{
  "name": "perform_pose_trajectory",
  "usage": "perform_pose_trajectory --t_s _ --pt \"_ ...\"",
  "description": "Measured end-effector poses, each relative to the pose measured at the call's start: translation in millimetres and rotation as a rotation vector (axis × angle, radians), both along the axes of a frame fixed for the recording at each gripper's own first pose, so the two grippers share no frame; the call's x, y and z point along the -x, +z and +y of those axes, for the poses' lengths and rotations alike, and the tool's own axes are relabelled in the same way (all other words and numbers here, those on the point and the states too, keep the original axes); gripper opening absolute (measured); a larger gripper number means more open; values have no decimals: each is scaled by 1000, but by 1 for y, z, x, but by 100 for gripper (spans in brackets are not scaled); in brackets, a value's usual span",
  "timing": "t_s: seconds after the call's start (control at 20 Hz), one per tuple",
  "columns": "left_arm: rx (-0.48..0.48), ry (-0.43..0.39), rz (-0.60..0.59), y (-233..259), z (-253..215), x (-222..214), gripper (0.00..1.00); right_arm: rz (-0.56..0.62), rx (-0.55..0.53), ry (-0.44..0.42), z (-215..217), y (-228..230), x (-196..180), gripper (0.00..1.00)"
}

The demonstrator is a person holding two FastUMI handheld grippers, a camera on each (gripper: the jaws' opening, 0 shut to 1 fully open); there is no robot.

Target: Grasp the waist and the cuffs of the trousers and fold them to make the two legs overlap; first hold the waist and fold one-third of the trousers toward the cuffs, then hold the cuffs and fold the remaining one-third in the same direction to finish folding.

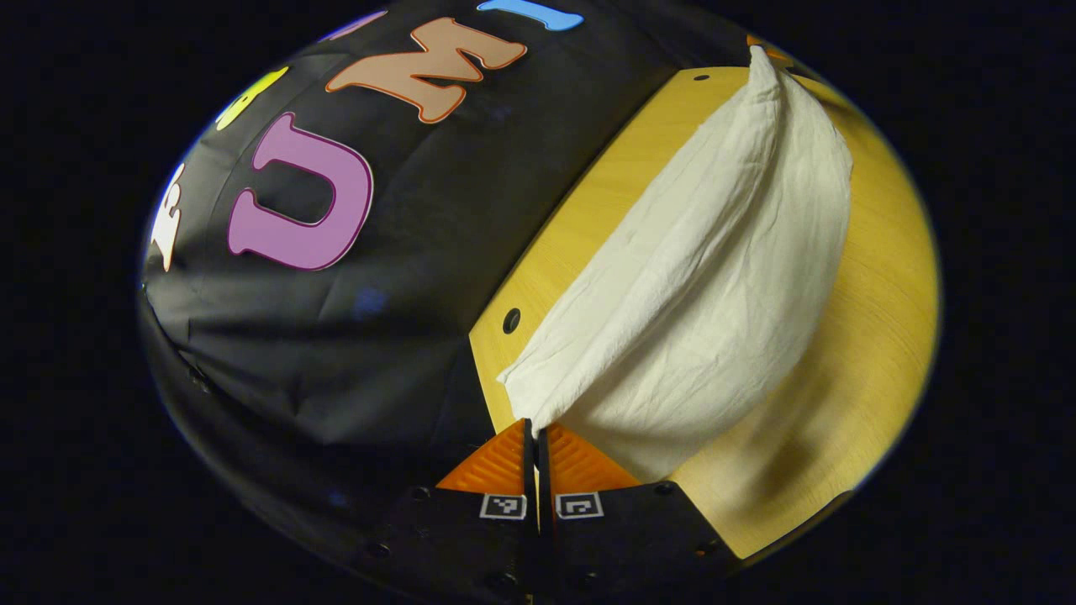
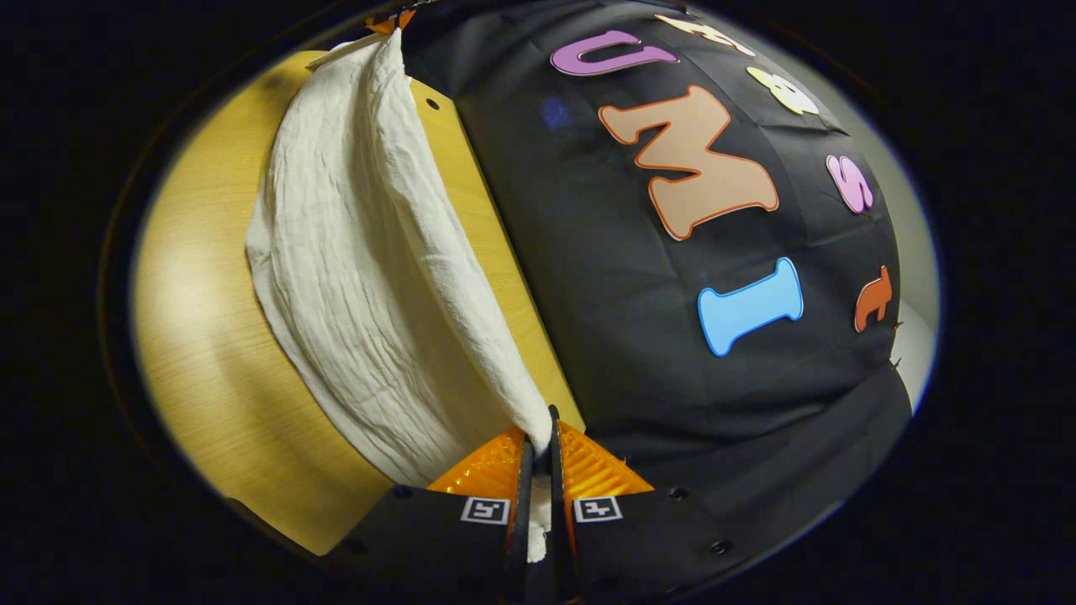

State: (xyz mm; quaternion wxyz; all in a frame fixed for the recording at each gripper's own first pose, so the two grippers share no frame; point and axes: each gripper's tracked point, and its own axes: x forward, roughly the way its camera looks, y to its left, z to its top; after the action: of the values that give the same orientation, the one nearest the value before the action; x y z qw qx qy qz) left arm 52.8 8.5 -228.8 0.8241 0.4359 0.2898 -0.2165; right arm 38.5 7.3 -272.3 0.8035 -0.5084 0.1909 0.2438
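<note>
Holding one end of the trousers [image 1: 698,277] apiece, the left tool [image 1: 536,437] and the right tool [image 2: 538,437] are each clamped narrow on cloth. Between them the raised edge runs taut from tool to tool, and that line is the garment's long axis. Below it the rest sags onto the tabletop [image 1: 883,336], on the side of that edge away from the booth wall. Neither hand looks nearer, so the coming fold probably needs both moving together.
</note>
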Motion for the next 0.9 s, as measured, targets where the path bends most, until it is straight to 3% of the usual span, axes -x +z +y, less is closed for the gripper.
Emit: perform_pose_trajectory --t_s 0.2,0.4,0.65,0.9 --pt "69 -34 -21 -2 -13 -51 0 -18 44 -54 10 -5 -21 14" --pt "52 -80 -36 -14 -27 -91 0 -13 45 -94 14 -20 -39 13" --pt "97 -18 -58 -38 -45 -120 0 35 -13 -165 21 -57 -75 11" --pt "97 21 20 -91 -57 -123 0 96 -7 -181 36 -113 -89 14"
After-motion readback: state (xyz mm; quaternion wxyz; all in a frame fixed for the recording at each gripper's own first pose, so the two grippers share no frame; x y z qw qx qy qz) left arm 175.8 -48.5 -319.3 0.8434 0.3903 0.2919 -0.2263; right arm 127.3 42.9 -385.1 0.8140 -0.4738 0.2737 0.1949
